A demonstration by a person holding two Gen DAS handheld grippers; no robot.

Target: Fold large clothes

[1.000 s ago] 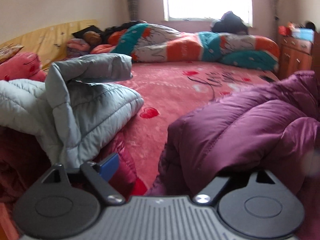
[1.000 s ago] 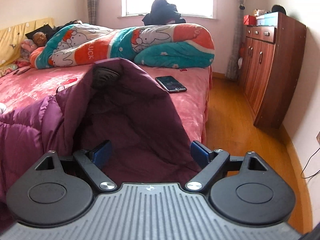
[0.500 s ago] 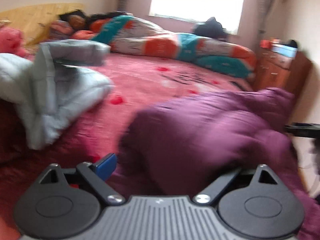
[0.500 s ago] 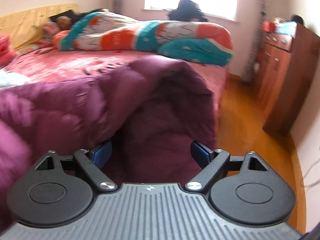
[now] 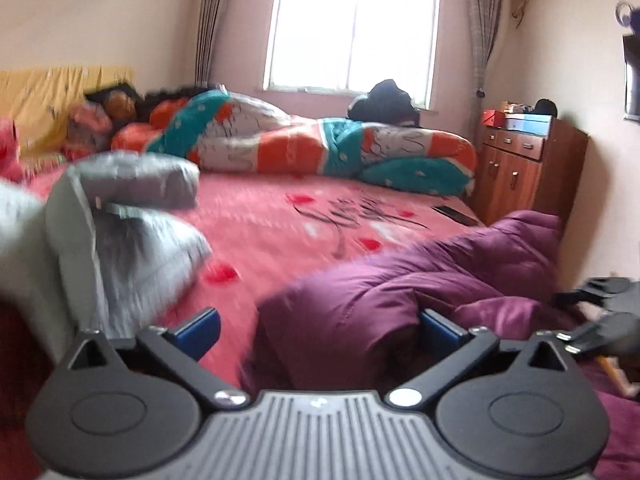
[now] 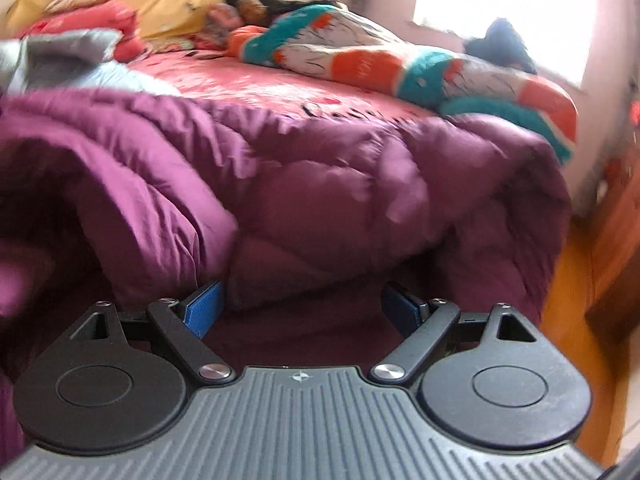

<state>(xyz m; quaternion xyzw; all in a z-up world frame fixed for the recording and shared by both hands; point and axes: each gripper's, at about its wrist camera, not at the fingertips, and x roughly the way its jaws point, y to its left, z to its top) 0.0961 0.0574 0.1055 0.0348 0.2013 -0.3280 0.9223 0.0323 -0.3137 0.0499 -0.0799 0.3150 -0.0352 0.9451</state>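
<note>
Left tool (image 5: 318,332): jaws opening, blue pads wide apart. A fold of the puffy purple quilted down coat (image 5: 420,292) sits between the pads; the right pad is against the fabric, the left pad stands clear of it over the pink bedspread. Nothing gripped.

Right tool (image 6: 302,306): jaws spread, blue fingertip pads (image 6: 202,308) on either side of a bulge of the same purple coat (image 6: 320,184). Whether the pads press on the cloth, cannot tell; fabric fills the gap. In the left wrist view the right tool (image 5: 592,312) shows at the far right edge, beside the coat.

Purple coat: lies bunched in thick folds along the near edge of the bed (image 5: 280,220), toward its right near corner, part hanging over the side.

Pale grey quilted padded jacket (image 5: 120,220): heaped at the left edge of the bed, well apart from the purple coat.

Orange, teal and white patterned duvet (image 5: 320,144): rolled along the far edge of the bed, under the window. Black phone (image 5: 456,214) flat near the right edge. Brown wooden cabinet (image 5: 524,168) stands just beside the bed's far right corner.
</note>
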